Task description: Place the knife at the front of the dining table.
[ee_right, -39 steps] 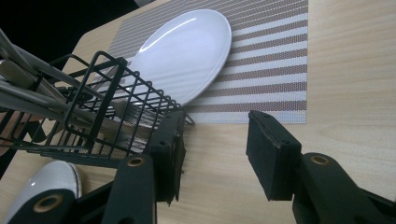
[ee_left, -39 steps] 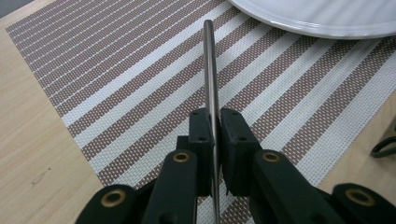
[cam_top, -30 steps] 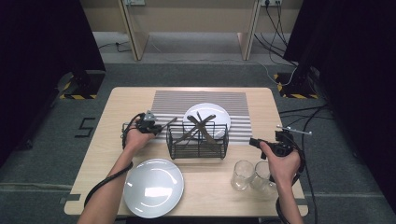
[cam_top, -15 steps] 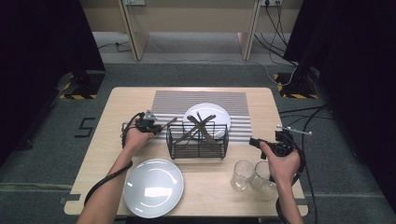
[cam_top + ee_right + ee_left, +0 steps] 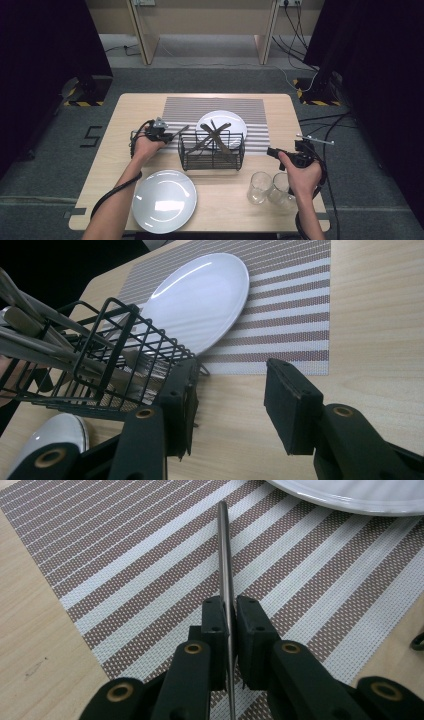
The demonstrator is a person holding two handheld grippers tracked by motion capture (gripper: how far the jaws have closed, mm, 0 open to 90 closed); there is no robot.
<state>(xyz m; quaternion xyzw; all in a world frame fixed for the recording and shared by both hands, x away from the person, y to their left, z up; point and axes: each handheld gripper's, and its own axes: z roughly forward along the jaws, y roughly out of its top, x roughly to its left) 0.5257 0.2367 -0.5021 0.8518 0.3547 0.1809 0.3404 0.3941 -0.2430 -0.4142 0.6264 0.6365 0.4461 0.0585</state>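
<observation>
Steel knife (image 5: pixel 226 570) clamped in left tongs (image 5: pixel 229 630) | right tongs (image 5: pixel 230 400) open, empty | both unmoved since earlier.

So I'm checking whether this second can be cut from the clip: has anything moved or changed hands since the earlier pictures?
Nothing visibly changed. The left gripper stays shut on the thin metal utensil over the striped placemat, and the right gripper stays open beside the wire basket, near the two glasses. Both plates lie where they were.
</observation>
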